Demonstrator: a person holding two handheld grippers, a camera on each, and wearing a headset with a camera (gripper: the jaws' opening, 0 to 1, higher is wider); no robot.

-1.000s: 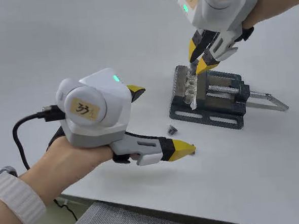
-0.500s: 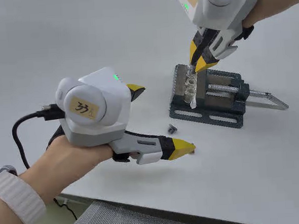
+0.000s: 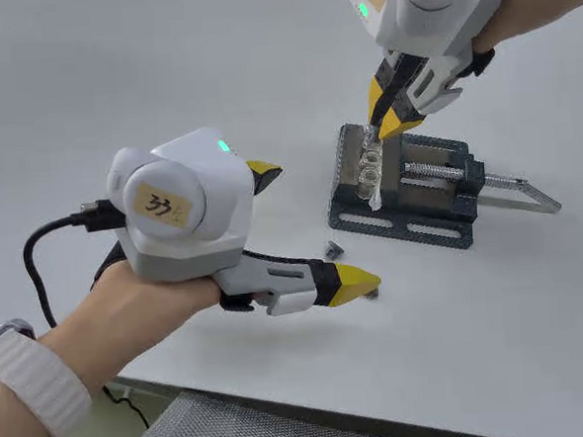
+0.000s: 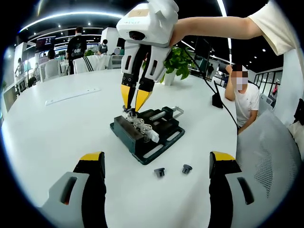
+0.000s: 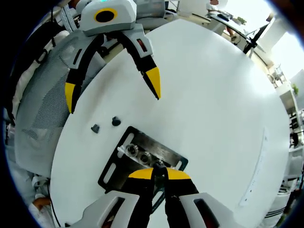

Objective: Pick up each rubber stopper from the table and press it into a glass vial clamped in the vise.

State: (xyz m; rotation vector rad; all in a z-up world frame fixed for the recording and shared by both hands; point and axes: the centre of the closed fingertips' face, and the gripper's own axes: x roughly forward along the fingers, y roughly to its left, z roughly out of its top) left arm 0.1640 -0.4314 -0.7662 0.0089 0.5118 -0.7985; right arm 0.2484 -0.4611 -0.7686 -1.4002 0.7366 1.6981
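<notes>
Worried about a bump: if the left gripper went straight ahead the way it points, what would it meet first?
The left gripper, fingers open, would probably meet the two loose rubber stoppers on the table first; behind them stands the vise. Its height above the table is unclear.

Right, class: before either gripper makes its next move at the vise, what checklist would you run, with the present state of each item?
1. Right gripper at the far end of the vial row: ok.
2. Held stopper fully seated in its vial: cannot tell, the jaws hide it.
3. Vise flat on the table: ok.
4. Left gripper open, ready to pick: ok.
5. Two loose stoppers lying on the table ahead of the left gripper: ok.
</notes>
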